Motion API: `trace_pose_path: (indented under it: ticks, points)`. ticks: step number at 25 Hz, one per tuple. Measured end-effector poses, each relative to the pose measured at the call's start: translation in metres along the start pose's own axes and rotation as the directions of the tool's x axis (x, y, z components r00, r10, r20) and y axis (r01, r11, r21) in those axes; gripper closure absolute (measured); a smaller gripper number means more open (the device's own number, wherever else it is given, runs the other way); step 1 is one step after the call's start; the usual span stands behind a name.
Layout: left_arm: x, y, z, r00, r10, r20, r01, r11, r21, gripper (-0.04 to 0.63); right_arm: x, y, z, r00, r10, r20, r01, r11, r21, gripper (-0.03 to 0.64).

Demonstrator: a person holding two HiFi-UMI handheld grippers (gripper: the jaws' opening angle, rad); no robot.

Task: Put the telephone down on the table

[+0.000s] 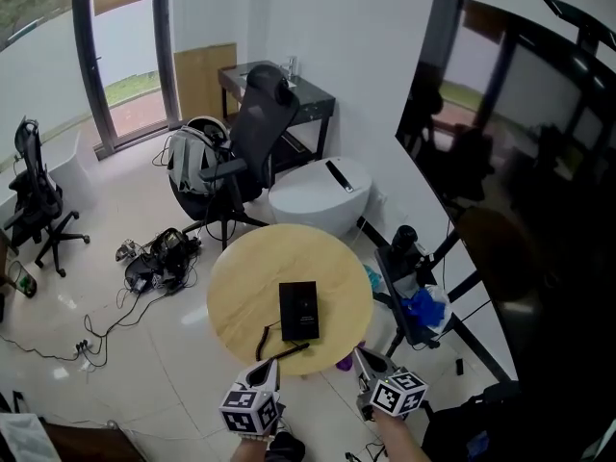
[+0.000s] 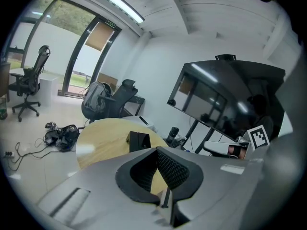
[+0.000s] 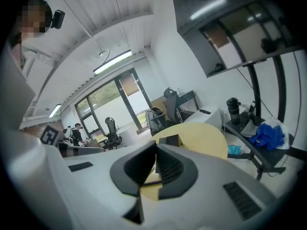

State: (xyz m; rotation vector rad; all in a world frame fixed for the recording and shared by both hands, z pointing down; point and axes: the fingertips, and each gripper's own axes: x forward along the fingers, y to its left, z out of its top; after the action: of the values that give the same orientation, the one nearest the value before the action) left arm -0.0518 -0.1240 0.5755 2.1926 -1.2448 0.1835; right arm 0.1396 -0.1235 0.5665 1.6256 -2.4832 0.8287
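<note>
1. Though held at the near side of the desk point(image 1: 241, 277), pressed together pad to pad and pinching nothing: left claw point(image 2: 157, 151) and right claw point(image 3: 155, 150) alike.
2. Just ahead of the two claw tips, a thin black cord point(image 1: 289, 350), lying on the wood by the near rim and leading up to the telephone point(image 1: 299, 310).
3. Telephone itself: flat on the desk near its middle, apart from both claws; black, rectangular, long side pointing away; in the left gripper view a dark wedge-shaped block.
4. Desk: round, pale wood, with only the telephone and cord on it.
5. Just behind the desk, a white rounded stand point(image 1: 322, 192) with a black strip on top; beyond that, a black office chair point(image 1: 258, 123) with a grey backpack point(image 1: 191, 157) against it.
6. On the floor to the left, a tangle of cables and dark gear point(image 1: 159, 258); farther left, a second black chair point(image 1: 34, 191).
7. To the right, a large dark screen point(image 1: 510, 142) on a black stand, with a black bottle point(image 1: 404, 243) and a blue cloth point(image 1: 423, 308) on its low shelf.
</note>
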Motion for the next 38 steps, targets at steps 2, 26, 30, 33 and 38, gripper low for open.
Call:
trace_pose_path:
  ticks: [2,26,30,33,38]
  points:
    - [-0.009,-0.013,-0.007,1.000,0.005,0.001,-0.005,1.000,0.012,0.611,-0.019,0.004,-0.004,1.000,-0.013,0.006,0.013,1.000,-0.008,0.620]
    - [-0.175,-0.168,-0.105,0.991,0.085,0.101,-0.093,0.993,0.077,0.611,-0.215,0.094,-0.056,0.985,0.170,-0.002,-0.170,0.984,-0.061,0.606]
    - [-0.183,-0.167,-0.098,0.990,0.073,0.119,-0.083,0.993,0.081,0.611,-0.221,0.108,-0.058,0.985,0.170,0.021,-0.169,0.984,-0.064,0.607]
    - [-0.183,-0.168,-0.096,0.991,0.063,0.114,-0.073,0.994,0.081,0.612,-0.225,0.114,-0.063,0.985,0.168,0.028,-0.167,0.985,-0.049,0.607]
    - [-0.183,-0.164,-0.091,0.994,0.034,0.107,-0.042,0.996,0.073,0.611,-0.230,0.120,-0.060,0.990,0.134,0.034,-0.132,0.989,-0.063,0.606]
